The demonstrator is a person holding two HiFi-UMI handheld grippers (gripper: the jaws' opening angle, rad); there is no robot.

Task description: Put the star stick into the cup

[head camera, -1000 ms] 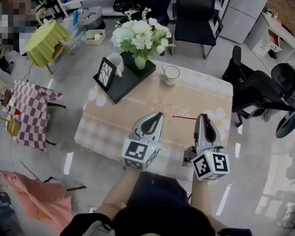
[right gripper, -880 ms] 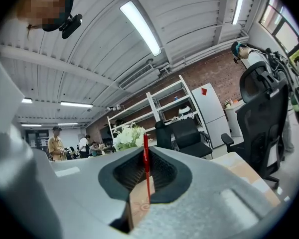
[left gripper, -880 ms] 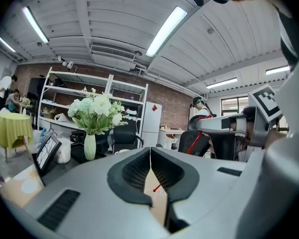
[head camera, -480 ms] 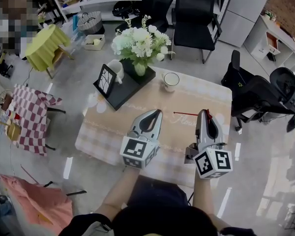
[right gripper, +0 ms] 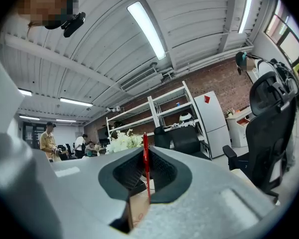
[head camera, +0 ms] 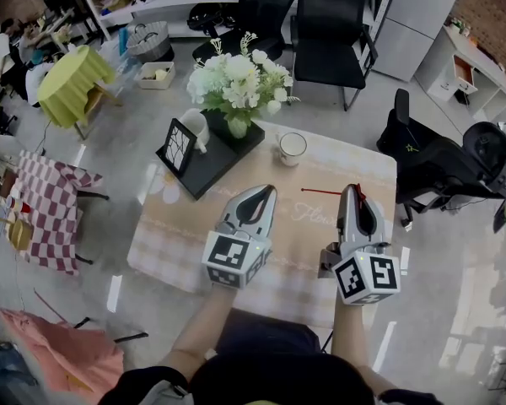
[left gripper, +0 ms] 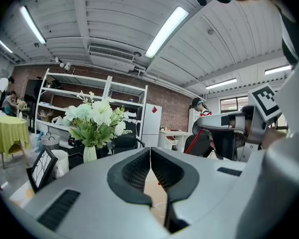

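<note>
My right gripper [head camera: 352, 194] has its fingers [right gripper: 167, 176] clamped on the star stick [head camera: 320, 192], near one end of it. Most of the thin red shaft juts sideways from the fingertips, toward my left gripper [head camera: 267, 194]. I judge that grip suits the job: the long free end can be tipped down into an opening. I cannot make out the star itself.

The left fingers [left gripper: 129, 173] are pressed together with nothing between them. That hand seems to be riding along as a spare, level with the right one.

The cup [head camera: 293, 148] stands upright on the surface [head camera: 177, 226], mouth up. It is ahead of both sets of fingertips, between them and well apart from the stick, so the drop is not yet made.

By count: one stick and one cup. Ahead and to the left of the left fingers there are one black tray [head camera: 204, 160], one vase of white flowers [head camera: 236, 87], one white jug [head camera: 197, 126] and one framed picture [head camera: 179, 136].
</note>
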